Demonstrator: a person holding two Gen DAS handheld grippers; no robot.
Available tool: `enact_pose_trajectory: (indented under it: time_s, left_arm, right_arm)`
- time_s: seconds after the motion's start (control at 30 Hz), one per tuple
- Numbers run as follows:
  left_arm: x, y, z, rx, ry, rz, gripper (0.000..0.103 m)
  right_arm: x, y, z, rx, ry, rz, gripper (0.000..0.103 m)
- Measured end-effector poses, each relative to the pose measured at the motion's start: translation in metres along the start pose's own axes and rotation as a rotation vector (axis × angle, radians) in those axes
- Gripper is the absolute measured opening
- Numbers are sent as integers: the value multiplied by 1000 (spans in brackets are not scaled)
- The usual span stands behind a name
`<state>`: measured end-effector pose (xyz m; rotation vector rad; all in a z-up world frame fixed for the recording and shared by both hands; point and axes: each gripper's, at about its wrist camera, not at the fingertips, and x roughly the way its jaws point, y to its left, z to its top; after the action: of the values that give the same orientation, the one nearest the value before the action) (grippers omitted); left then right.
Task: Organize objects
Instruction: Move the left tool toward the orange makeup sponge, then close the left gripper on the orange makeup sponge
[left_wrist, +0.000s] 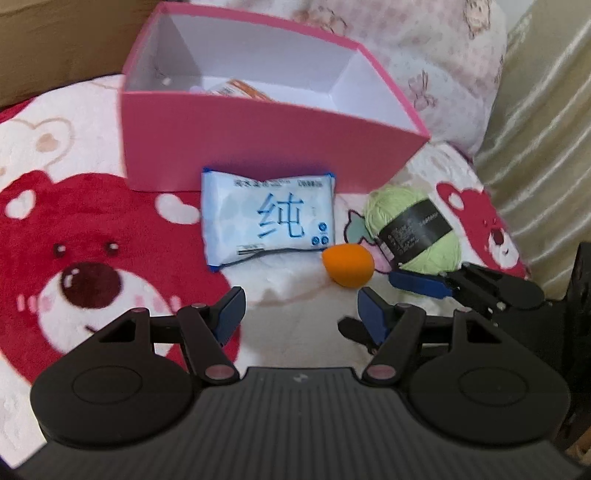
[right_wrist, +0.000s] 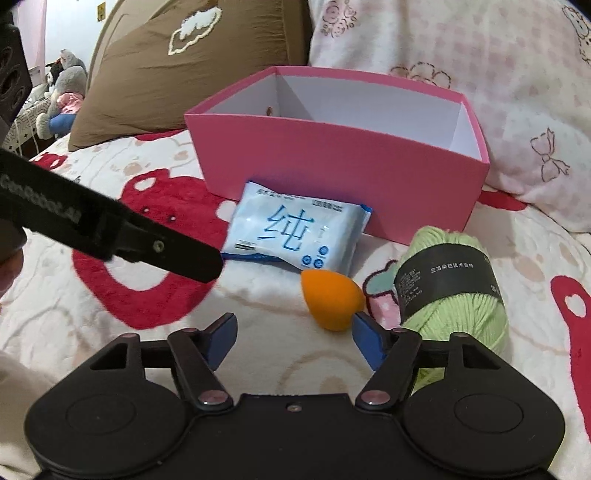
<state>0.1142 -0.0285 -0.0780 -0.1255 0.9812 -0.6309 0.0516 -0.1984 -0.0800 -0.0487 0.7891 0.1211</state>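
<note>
Sponge (right_wrist: 330, 302) between wipes (right_wrist: 295, 236) and yarn (right_wrist: 458, 291); perhaps touching.

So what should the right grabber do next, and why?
Probably ease the right gripper forward around the orange sponge and close. Its jaws are open with nothing between them, the sponge lies on the blanket just ahead, by one blue fingertip, and the pink box behind stands open, ready for it.
</note>
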Motion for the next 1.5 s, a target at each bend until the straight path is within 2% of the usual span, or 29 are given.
enact_pose_trajectory:
  time_s: [0.07,0.17,0.3,0.43,0.57,0.67,0.77,0.97,1.03,1.13,1.3,1.5]
  left_arm:
    - [9,-5,0,-1,3,-7,66]
    - [21,-11,-4,6,8,-12,65]
    - [28,-7,-6,-13,-38,-36,65]
    - [39,-2,-2,-52,-49,-33,64]
    - [49,-4,2,-71,-48,-64,62]
    - [55,-10,4,-63,-71,-85,56]
    - [58,-19,4,-10,-87,-82,55]
    - [65,-19,3,-11,-69,-81,41]
    - [67,-16,4,-21,-75,-103,35]
    - [71,-15,5,-42,-69,-117,33]
    - [69,-19,4,-18,-55,-114,32]
    - [61,-13,7,-70,-25,-153,32]
  right_arm:
    - [6,-5,0,18,6,-10,66]
    - [15,-15,0,62,14,-37,65]
    - [20,-20,-2,77,11,-33,65]
    - [25,-18,-4,69,-7,-6,65]
    - [30,-15,-7,48,-18,-38,49]
    - [32,-18,-7,59,-14,-50,39]
    - [31,-18,-7,52,-23,-51,39]
    - [32,-18,-8,27,-24,-55,39]
    - [34,-19,-6,24,-22,-56,39]
    - [37,-18,-5,19,-21,-65,40]
    - [39,-17,-4,6,-13,-67,42]
    - [34,-14,4,-10,-5,-70,43]
